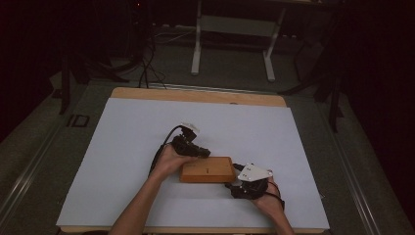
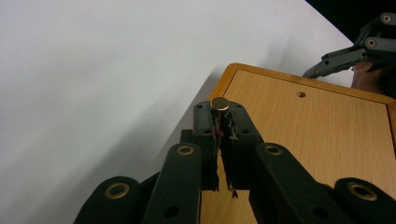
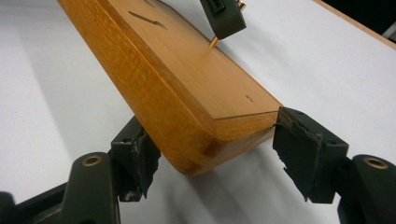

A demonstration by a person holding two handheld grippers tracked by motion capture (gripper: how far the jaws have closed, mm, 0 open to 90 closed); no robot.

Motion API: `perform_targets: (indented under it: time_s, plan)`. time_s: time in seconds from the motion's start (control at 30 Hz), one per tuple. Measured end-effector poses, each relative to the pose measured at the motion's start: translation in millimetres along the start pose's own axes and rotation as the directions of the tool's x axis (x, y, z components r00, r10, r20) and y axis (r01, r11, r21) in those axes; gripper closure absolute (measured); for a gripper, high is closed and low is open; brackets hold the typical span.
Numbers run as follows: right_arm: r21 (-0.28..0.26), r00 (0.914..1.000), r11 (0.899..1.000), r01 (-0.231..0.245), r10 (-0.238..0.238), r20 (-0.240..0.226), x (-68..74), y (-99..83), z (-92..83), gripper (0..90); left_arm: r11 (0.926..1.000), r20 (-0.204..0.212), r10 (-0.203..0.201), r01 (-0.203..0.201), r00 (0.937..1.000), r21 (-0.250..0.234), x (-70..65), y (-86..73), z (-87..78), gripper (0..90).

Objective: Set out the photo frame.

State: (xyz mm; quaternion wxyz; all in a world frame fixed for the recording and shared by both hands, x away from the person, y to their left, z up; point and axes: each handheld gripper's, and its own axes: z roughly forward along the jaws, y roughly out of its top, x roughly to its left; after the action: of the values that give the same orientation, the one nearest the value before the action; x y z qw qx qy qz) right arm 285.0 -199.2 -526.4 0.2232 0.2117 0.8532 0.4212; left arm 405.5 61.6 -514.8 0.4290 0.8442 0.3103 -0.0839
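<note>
Left gripper (image 2: 219, 122): jaws pinched on small brass pin (image 2: 219, 103) over flat rectangular wooden box (image 2: 308, 140) | right gripper (image 3: 210, 154): clamped across box corner | box mid white table sheet (image 1: 122, 147)

Wooden block (image 3: 187, 79): warm orange-brown, smooth and faintly satin on top, coarser visible grain along the rounded side edge. Small brass-coloured metal pin (image 2: 219, 103), shiny, above the block near its corner. Left hand-held gripper (image 2: 219, 116) and right hand-held gripper (image 3: 210, 140) at the block's ends: matt black plastic with brass-toned rivets, pads (image 3: 299, 144) of black rubbery stuff, worn and ragged at the edges. Worktop (image 1: 147, 127) beneath the block: matt white sheet, smooth, paper-like; pale wood rim beyond it.
</note>
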Motion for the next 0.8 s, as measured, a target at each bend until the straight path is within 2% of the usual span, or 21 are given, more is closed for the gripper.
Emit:
perform_targets:
  time_s: [0.2, 0.4, 0.67, 0.8]
  plan:
    - [-0.001, 1.0, 1.0, 0.007, -0.007, 0.004, 0.1, 0.7, 2.2, 30.1, 1.0, -0.005, -0.003, 0.003, 1.0, -0.002, -0.1, -0.2, 0.3, 84.7]
    - [-0.007, 0.9998, 1.0, -0.009, 0.009, 0.02, -3.7, 1.5, 6.5, 29.9, 0.9998, -0.009, -0.021, 0.021, 0.9997, -0.003, 1.6, -0.1, -0.1, 84.1]
    - [-0.006, 0.9995, 1.0, 0.003, -0.003, 0.031, -4.6, 3.1, 12.9, 28.1, 0.9997, 0.004, -0.022, 0.022, 0.9997, 0.006, 1.9, -0.6, -0.6, 83.9]
    - [-0.017, 0.9996, 1.0, 0.017, -0.017, 0.024, -2.8, 4.6, 11.7, 26.9, 0.9998, 0.006, -0.008, 0.008, 1.0, 0.019, -0.7, -0.3, 0.6, 83.2]
